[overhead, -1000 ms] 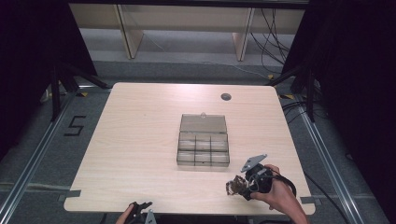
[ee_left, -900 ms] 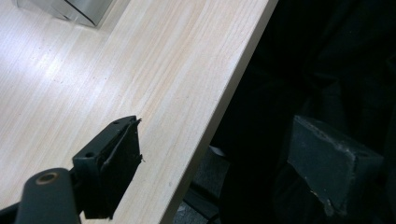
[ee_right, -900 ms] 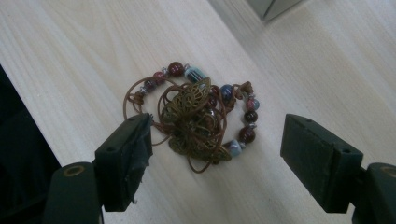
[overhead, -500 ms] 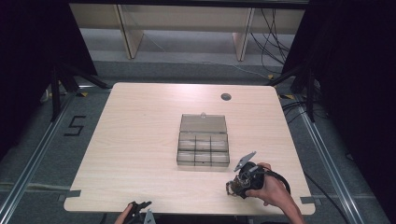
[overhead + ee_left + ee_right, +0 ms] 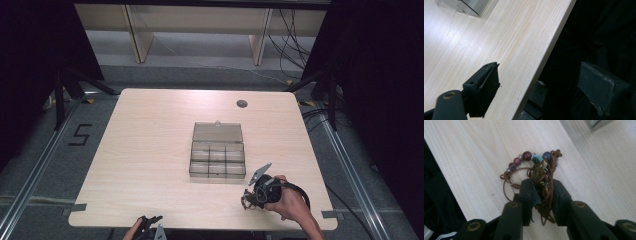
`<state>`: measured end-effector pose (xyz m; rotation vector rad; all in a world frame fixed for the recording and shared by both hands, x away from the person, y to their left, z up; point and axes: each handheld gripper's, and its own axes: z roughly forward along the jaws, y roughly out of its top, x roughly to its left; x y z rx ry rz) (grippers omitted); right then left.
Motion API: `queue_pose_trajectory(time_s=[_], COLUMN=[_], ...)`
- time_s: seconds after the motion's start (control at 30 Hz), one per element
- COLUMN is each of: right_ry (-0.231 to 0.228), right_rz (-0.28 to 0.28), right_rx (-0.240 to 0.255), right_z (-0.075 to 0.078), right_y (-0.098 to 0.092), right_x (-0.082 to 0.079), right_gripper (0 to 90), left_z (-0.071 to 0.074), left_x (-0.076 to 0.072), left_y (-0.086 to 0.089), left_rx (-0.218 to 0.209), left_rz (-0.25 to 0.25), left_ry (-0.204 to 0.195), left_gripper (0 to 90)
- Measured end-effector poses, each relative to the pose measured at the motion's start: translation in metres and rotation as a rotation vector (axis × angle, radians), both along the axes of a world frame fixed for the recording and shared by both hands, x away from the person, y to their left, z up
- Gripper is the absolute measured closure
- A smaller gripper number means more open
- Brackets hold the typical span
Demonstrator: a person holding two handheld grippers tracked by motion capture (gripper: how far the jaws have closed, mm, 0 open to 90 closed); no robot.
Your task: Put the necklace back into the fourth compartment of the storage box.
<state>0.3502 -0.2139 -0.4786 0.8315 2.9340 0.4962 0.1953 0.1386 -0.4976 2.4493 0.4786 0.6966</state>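
The right gripper point(image 5: 541, 187) has its jaws clamped on a bracelet point(image 5: 536, 167), a tangle of brown cord strung with dark red, turquoise and blue beads. It hangs just above the table point(image 5: 150, 150) near the near right corner, close to the near edge. In the high view the right gripper point(image 5: 250, 197) sits just in front of a clear plastic box point(image 5: 217, 156) with its lid laid open toward the far edge; the box stands near the middle of the table. The whole left half of the table is bare wood. The left gripper point(image 5: 534, 87) hangs at the near edge, jaws wide apart, one over the wood and one past the edge. On the floor left of the table a mark point(image 5: 80, 135) reads "5".
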Motion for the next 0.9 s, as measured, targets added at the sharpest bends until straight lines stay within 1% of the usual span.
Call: queue_pose_trajectory(time_s=[0.07, 0.13, 0.17, 0.2, 0.23, 0.27, 0.3, 0.33, 0.4, 0.43, 0.47, 0.5, 0.53, 0.57, 0.63, 0.67, 0.7, 0.73, 0.77, 0.8, 0.83, 0.87, 0.9], right_ry=[0.003, -0.003, -0.002, 0.006, 0.001, -0.004, -0.006, -0.008, -0.021, -0.029, -0.036, -0.038, -0.051, -0.062, -0.071, -0.064, -0.077, -0.089, -0.084, -0.077, -0.083, -0.095, -0.090], right_rz=[0.006, 0.009, 0.020, 0.034, 0.025, 0.048, 0.049, 0.033, 0.028, 0.027, 0.036, 0.024, 0.019, 0.027, 0.035, 0.031, 0.030, 0.051, 0.050, 0.036, 0.043, 0.064, 0.058], right_rx=[0.001, -0.005, -0.007, -0.005, -0.010, -0.006, -0.010, -0.012, -0.005, -0.002, 0.006, 0.007, 0.012, 0.013, 0.029, 0.029, 0.029, 0.037, 0.032, 0.036, 0.039, 0.029, 0.031], right_z=[0.002, 0.003, 0.003, 0.003, 0.004, 0.003, 0.003, 0.004, 0.007, 0.008, 0.011, 0.014, 0.017, 0.019, 0.023, 0.026, 0.028, 0.029, 0.032, 0.033, 0.036, 0.040, 0.043], right_y=[0.001, 0.003, 0.003, 0.004, 0.005, 0.006, 0.006, 0.007, 0.007, 0.007, 0.006, 0.006, 0.007, 0.008, 0.009, 0.010, 0.011, 0.013, 0.014, 0.016, 0.017, 0.018, 0.020], right_x=[-0.001, -0.002, -0.002, -0.002, -0.002, -0.001, -0.001, -0.001, -0.001, -0.001, -0.001, -0.001, -0.001, -0.001, 0.000, 0.000, 0.000, 0.001, 0.000, -0.001, -0.001, 0.001, 0.000], right_gripper=[76.6, 77.2, 77.1, 77.1, 77.1, 77.2, 77.2, 77.3, 77.5, 77.6, 77.6, 77.7, 77.7, 77.8, 77.8, 77.9, 77.9, 77.9, 78.2, 79.8, 79.9, 79.9, 79.9], left_z=[-0.001, -0.001, -0.001, -0.002, -0.002, -0.002, -0.001, -0.003, -0.003, -0.001, -0.001, -0.001, -0.001, 0.000, 0.000, -0.001, -0.001, -0.001, -0.001, -0.001, -0.001, -0.001, -0.001], left_x=[0.001, 0.001, 0.001, 0.001, 0.001, 0.000, 0.001, 0.001, 0.001, 0.001, 0.001, 0.001, 0.001, 0.001, 0.001, 0.001, 0.001, 0.001, 0.001, 0.002, 0.002, 0.002, 0.002], left_y=[0.000, -0.001, -0.001, -0.001, 0.000, -0.001, -0.001, -0.002, -0.001, 0.000, 0.000, 0.001, 0.001, 0.001, 0.001, 0.001, 0.001, 0.001, 0.002, 0.002, 0.002, 0.001, 0.001], left_rx=[0.002, -0.004, -0.001, 0.003, 0.011, -0.006, 0.020, 0.004, 0.005, -0.004, -0.008, -0.007, -0.005, 0.005, 0.004, 0.000, 0.000, 0.001, 0.002, 0.012, 0.003, 0.001, 0.001], left_rz=[-0.012, -0.012, -0.008, -0.013, -0.010, -0.004, 0.000, -0.008, -0.006, -0.014, -0.004, -0.004, -0.005, -0.006, -0.003, -0.002, 0.000, 0.001, 0.001, 0.001, 0.004, -0.001, 0.000], left_ry=[0.017, 0.017, 0.014, 0.020, 0.015, 0.012, -0.004, 0.011, 0.009, 0.023, 0.014, 0.013, 0.014, 0.011, 0.009, 0.008, 0.012, 0.013, 0.012, 0.008, 0.010, 0.014, 0.012], left_gripper=[16.3, 16.3, 16.3, 16.2, 16.2, 16.3, 16.3, 16.3, 16.3, 16.3, 16.3, 16.3, 16.3, 16.3, 16.3, 16.2, 16.3, 16.3, 16.3, 16.3, 16.3, 16.3, 16.3])
